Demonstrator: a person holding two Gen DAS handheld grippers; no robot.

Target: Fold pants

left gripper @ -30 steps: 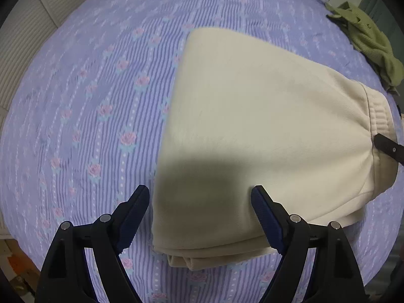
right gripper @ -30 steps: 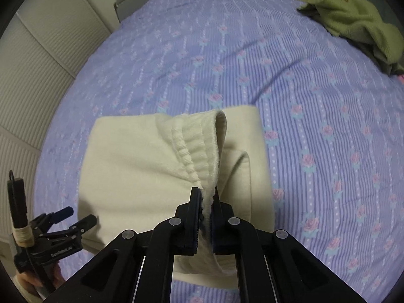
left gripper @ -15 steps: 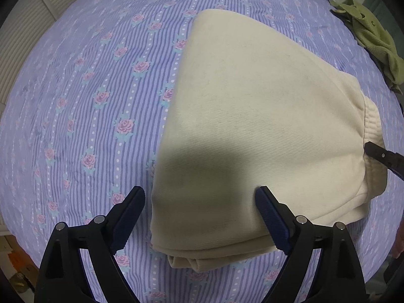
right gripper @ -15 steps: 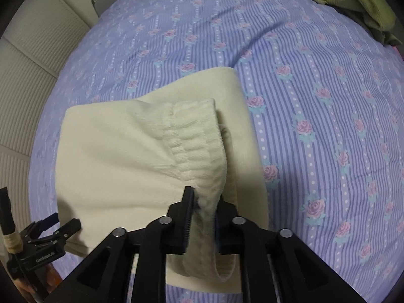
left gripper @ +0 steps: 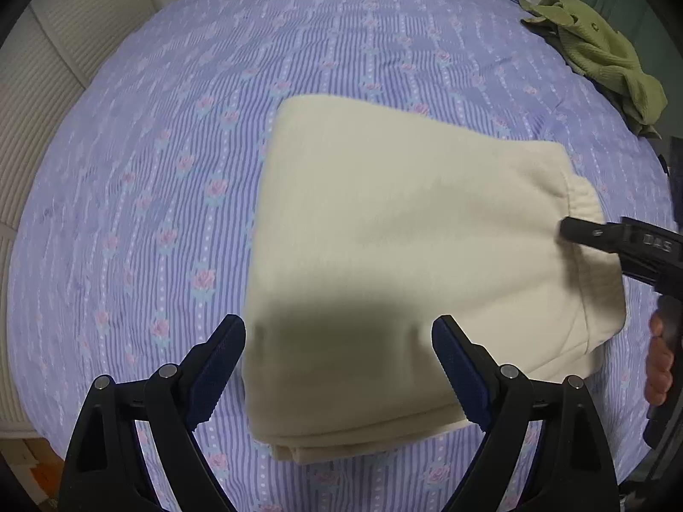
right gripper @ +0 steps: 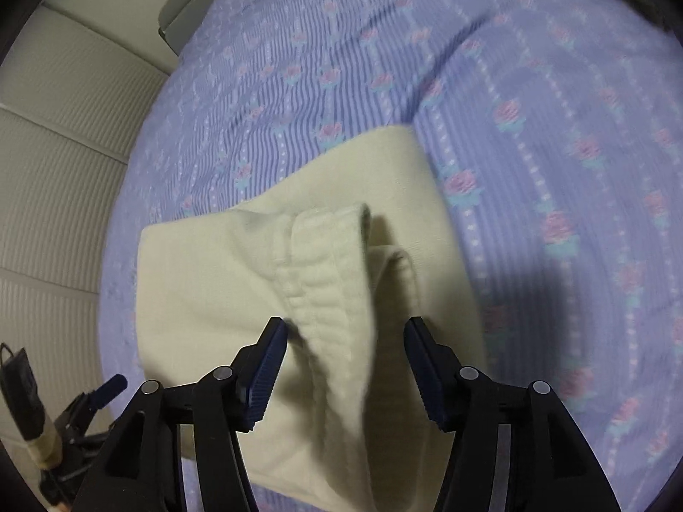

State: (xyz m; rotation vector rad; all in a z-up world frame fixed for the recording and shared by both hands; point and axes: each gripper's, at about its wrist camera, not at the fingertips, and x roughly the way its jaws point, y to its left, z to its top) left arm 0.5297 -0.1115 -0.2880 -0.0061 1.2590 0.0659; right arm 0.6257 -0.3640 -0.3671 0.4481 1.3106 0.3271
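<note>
The cream pants [left gripper: 397, 256] lie folded into a thick stack on the purple flowered bedspread [left gripper: 170, 149]. My left gripper [left gripper: 339, 369] is open and empty, hovering over the near folded edge. In the right wrist view the pants [right gripper: 213, 290] show their ribbed waistband [right gripper: 328, 273] on top. My right gripper [right gripper: 341, 367] is open, its jaws on either side of the waistband, not holding it. The right gripper also shows at the waistband end in the left wrist view [left gripper: 597, 234].
A crumpled green garment [left gripper: 597, 55] lies at the far right of the bed. A ribbed cream wall panel [right gripper: 55, 170] borders the bed on the left. The left gripper shows in the lower left of the right wrist view [right gripper: 85, 405].
My right gripper was shut on the waistband and has opened, letting it drop onto the stack. The left gripper stayed open and drew back slightly.
</note>
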